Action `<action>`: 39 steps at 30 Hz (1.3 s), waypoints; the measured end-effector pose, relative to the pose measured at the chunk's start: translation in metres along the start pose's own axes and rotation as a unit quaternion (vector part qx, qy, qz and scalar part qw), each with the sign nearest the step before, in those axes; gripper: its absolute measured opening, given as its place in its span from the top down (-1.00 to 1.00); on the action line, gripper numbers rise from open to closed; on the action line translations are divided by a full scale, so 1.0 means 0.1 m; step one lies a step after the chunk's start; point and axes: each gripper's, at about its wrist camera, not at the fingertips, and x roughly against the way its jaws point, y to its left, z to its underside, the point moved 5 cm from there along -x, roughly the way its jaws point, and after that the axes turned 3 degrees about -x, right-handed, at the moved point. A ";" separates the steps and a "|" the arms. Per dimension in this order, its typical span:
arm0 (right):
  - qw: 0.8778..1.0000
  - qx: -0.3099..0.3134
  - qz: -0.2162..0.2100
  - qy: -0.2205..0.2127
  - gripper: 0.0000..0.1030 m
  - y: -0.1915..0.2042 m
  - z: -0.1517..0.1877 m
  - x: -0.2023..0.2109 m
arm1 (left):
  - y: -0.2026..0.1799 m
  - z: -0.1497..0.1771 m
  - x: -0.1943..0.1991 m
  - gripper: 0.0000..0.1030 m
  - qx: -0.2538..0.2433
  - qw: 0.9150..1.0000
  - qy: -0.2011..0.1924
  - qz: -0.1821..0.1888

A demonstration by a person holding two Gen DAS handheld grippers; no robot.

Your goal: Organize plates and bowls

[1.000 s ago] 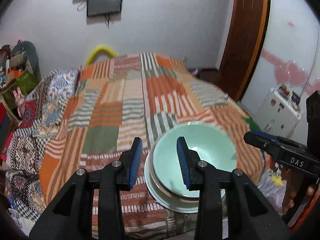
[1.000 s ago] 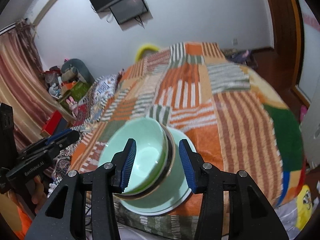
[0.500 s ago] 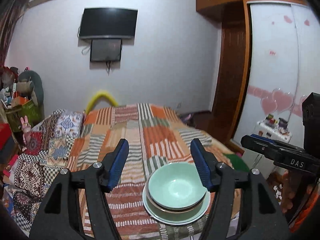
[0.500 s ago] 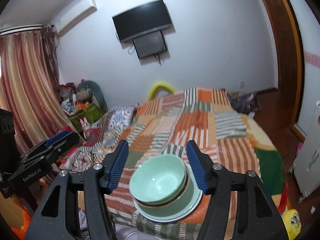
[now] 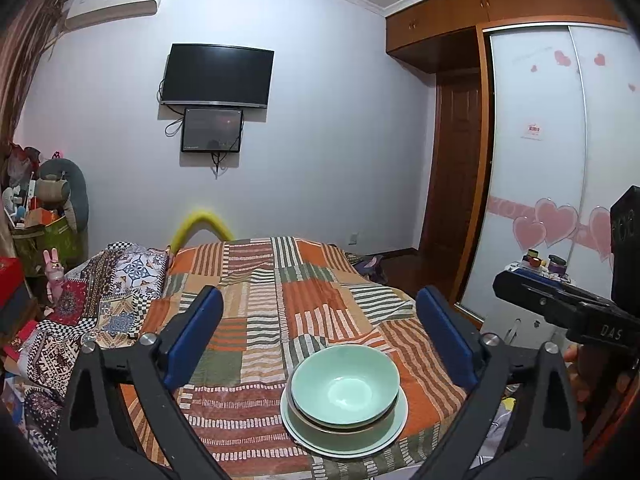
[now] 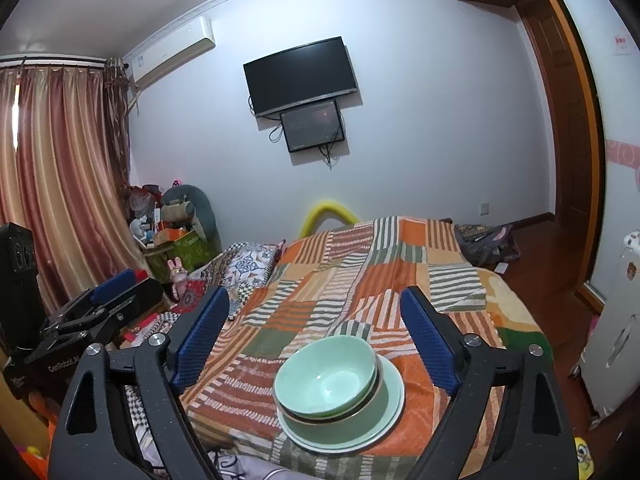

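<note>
A pale green bowl (image 5: pixel 345 385) (image 6: pixel 326 376) is nested in a second, dark-rimmed bowl (image 6: pixel 340 412), and both rest on a pale green plate (image 5: pixel 390 428) (image 6: pixel 394 400) near the front edge of the bed. My left gripper (image 5: pixel 320 334) hangs above and behind the stack, its jaws opening wide with nothing between them. My right gripper (image 6: pixel 314 334) is likewise raised behind the stack, jaws opening, nothing held. Each gripper also shows at the edge of the other's view: the right gripper (image 5: pixel 560 312) and the left gripper (image 6: pixel 92 312).
An orange striped patchwork blanket (image 5: pixel 280 300) covers the bed. Patterned pillows (image 5: pixel 100 296) lie on its left. Boxes and toys (image 6: pixel 172 232) crowd the left corner. A wardrobe (image 5: pixel 552 160) and a small white cabinet (image 6: pixel 616 340) stand on the right.
Both grippers have drawn back and up from the stack and tilted toward level, and their jaws have spread wide. The bowls and plate stay in place on the bed.
</note>
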 end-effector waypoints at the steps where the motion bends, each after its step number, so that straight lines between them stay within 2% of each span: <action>1: 1.000 0.001 -0.001 0.000 -0.71 0.01 0.00 -0.01 | 0.00 -0.01 0.00 -0.95 0.001 1.000 0.000 -0.001; 4: 1.000 -0.001 0.000 -0.002 -0.87 0.00 0.01 -0.01 | 0.01 0.01 -0.01 -0.95 0.004 1.000 0.003 -0.001; 39: 1.000 -0.005 0.000 0.001 -0.88 -0.03 0.03 0.02 | 0.02 0.05 -0.04 -1.00 0.004 1.000 0.002 -0.006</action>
